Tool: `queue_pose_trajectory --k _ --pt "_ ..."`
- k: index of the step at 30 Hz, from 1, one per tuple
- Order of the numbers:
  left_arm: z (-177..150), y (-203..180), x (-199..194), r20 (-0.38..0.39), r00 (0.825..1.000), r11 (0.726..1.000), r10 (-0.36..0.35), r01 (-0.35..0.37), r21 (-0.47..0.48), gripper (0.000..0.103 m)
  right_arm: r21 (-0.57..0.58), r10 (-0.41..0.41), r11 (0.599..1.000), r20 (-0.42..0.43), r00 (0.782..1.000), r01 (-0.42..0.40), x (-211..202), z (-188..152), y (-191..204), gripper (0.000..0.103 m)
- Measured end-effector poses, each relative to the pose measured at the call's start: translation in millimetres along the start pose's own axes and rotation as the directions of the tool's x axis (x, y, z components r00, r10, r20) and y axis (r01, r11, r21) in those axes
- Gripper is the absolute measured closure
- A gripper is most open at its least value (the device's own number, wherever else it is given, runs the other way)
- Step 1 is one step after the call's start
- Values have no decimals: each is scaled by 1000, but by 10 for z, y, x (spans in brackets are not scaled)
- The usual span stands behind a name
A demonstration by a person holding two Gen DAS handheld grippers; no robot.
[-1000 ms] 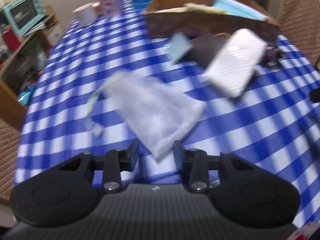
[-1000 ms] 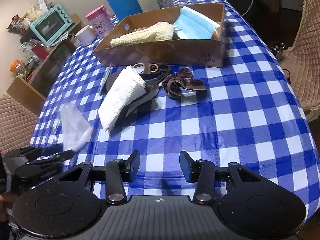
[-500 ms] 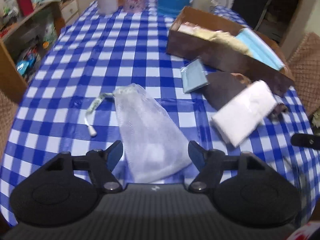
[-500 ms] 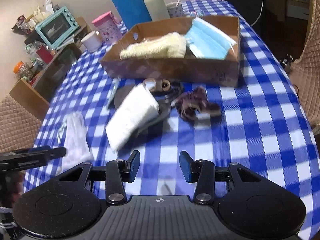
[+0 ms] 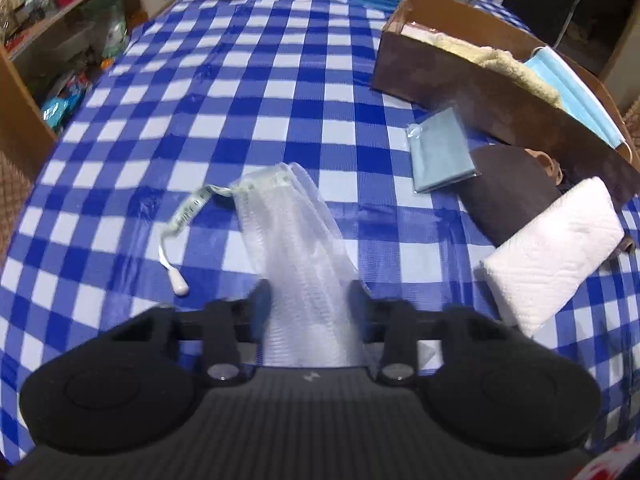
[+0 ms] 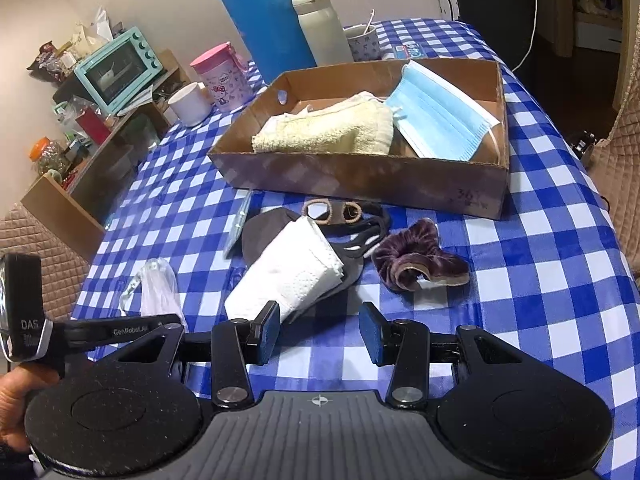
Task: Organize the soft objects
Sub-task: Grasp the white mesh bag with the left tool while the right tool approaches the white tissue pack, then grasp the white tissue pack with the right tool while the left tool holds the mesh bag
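While my left gripper [image 5: 310,300] is closing in, the white mesh pouch [image 5: 296,240] sits right between its fingers, near end bunched up in the gap, though I honestly can't tell if the pads are pressing on it, since the fingertips are blurred. The rest of the pouch lies flat on the blue-and-white checked worktop [image 5: 224,92], with its drawstring [image 5: 188,216] curling off to the left and ending in a little white toggle. My right gripper [image 6: 320,334] hangs over the worktop with its jaws spread apart and nothing between them; just past its left finger is the folded white paper towel [image 6: 292,276], which lies on top of a dark brown cloth piece [image 5: 508,192]. Next to that there's a purple velvet scrunchie [image 6: 416,264] on its own, plus a couple of tan hair ties [image 6: 320,208] close to the cardboard box [image 6: 360,180]. A small blue cloth in a clear sleeve [image 5: 440,152] lies just beside the box wall. Already inside the box: a cream towel [image 6: 332,132] and a light blue face mask [image 6: 440,120] leaning on it. From the right view I can also see my left hand [image 6: 16,404] down at the edge holding its gripper's handle.
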State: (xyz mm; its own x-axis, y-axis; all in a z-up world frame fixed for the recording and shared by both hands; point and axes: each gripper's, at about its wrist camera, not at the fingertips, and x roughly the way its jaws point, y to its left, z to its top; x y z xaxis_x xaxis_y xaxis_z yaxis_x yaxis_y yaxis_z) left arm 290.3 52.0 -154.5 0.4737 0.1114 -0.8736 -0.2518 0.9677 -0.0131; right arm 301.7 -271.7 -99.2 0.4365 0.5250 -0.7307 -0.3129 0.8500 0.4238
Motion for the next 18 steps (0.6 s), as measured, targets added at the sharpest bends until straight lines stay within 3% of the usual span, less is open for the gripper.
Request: queue_pose_trajectory --k 3,10,18 --pt "-24 95 -28 11 1000 1000 -22 22 10 100 -17 8 1000 16 1000 -8 1 19 53 59" --pt "-81 114 -241 71 997 994 5 -12 107 101 -90 39 995 48 998 -35 33 76 230 59" --pt "-49 80 -381 101 995 988 12 -28 151 101 -99 -19 995 46 999 23 198 81 226 59"
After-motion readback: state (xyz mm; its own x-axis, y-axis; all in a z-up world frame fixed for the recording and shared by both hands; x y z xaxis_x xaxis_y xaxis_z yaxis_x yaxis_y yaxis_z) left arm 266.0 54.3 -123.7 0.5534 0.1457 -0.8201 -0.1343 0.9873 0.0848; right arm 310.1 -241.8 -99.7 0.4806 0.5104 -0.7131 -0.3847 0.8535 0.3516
